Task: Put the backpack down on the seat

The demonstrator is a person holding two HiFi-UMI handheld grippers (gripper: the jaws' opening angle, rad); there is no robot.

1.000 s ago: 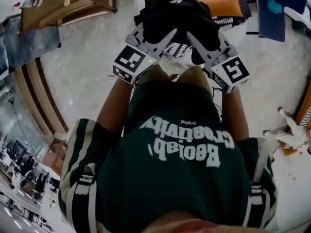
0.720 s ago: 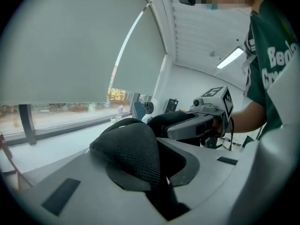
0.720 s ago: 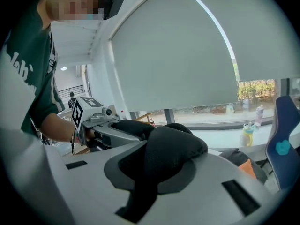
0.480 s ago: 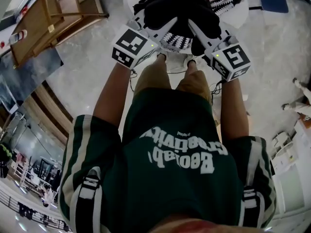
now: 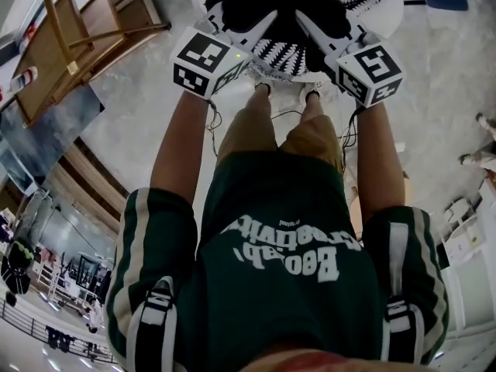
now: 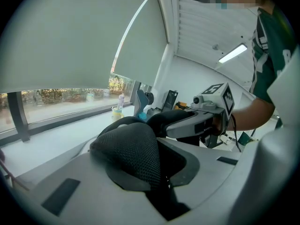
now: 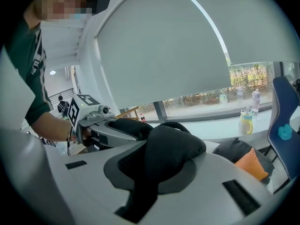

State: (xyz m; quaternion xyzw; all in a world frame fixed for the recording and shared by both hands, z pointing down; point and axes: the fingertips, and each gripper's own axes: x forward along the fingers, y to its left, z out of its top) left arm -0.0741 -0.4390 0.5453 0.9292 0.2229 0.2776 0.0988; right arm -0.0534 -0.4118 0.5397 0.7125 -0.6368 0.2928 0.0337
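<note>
The black backpack [image 5: 279, 2] hangs at the top middle of the head view, over a white seat [image 5: 390, 15] that carries a black-and-white patterned cushion [image 5: 288, 57]. My left gripper [image 5: 267, 23] comes in from the left, shut on a black mesh shoulder strap [image 6: 133, 149]. My right gripper [image 5: 306, 23] mirrors it from the right, shut on black backpack fabric [image 7: 171, 153]. Each gripper shows in the other's view: the right gripper [image 6: 199, 121] and the left gripper [image 7: 110, 132]. How close the backpack's underside is to the seat is hidden.
A wooden chair frame [image 5: 85, 29] stands on the floor at the upper left. An orange pad [image 7: 251, 165] lies on the seat behind the backpack. A blue chair [image 7: 283, 121] stands to the right. A bottle [image 7: 247, 121] sits on the window sill. The person's legs [image 5: 283, 126] stand just before the seat.
Both grippers and the backpack have sunk toward the seat and shifted up in the head view. The patterned cushion shows more beneath them. Both grips are unchanged.
</note>
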